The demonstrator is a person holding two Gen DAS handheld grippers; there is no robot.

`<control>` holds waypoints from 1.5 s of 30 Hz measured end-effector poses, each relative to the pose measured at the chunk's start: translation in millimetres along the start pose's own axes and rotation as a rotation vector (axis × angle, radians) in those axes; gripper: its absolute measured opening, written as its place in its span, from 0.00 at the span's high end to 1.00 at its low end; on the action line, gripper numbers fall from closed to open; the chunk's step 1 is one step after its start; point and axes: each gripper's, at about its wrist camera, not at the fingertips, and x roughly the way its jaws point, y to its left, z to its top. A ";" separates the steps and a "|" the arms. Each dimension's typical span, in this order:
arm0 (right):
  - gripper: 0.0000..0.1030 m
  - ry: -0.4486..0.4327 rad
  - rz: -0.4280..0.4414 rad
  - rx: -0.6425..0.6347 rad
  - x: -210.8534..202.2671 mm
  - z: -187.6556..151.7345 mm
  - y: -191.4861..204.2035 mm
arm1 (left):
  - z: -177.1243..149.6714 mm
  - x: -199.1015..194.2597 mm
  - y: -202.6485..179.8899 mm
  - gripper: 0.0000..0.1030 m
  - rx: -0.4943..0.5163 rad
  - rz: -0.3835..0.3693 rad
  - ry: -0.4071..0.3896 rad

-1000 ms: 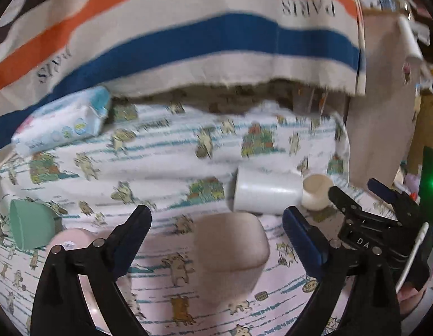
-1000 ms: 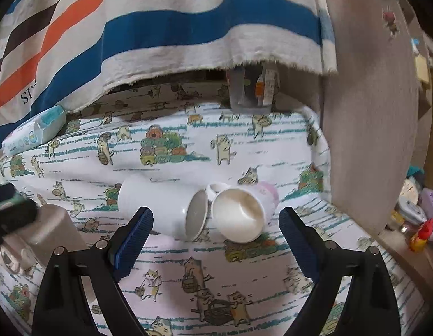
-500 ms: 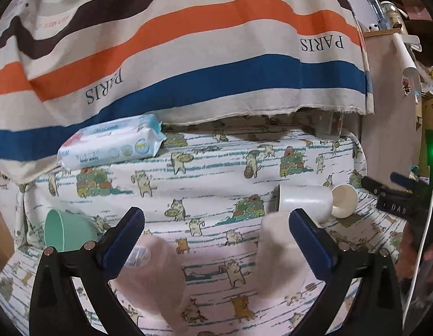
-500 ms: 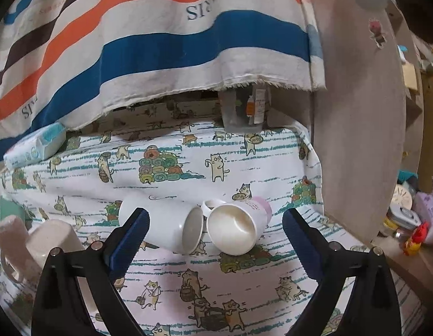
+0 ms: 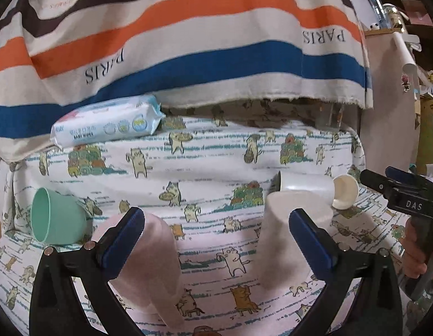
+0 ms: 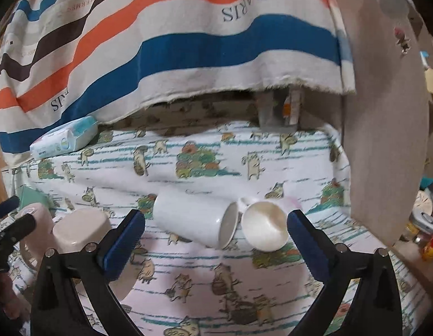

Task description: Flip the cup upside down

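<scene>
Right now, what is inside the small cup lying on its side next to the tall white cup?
The small cup shows only its bare cream inner wall; nothing lies inside. The tall white cup beside it hides most of its own interior.

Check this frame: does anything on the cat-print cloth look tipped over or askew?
Yes. Three cups lie on their sides: a tall white cup and a smaller white cup mouth to mouth at centre, and a green cup at the left edge. Two beige cups nearby stand upside down. Nothing looks spilled.
</scene>
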 end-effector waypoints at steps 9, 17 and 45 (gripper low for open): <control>0.01 -0.006 -0.019 -0.029 -1.3 -2.8 6.7 | -1.7 0.5 4.3 0.01 -0.026 0.029 0.004; 0.01 -0.019 -0.020 -0.067 -4.6 -4.2 14.9 | -1.4 0.8 3.8 0.01 -0.018 0.027 0.004; 0.01 -0.015 -0.021 -0.085 -6.2 -3.5 18.7 | -1.8 0.5 5.8 0.00 -0.024 0.057 0.003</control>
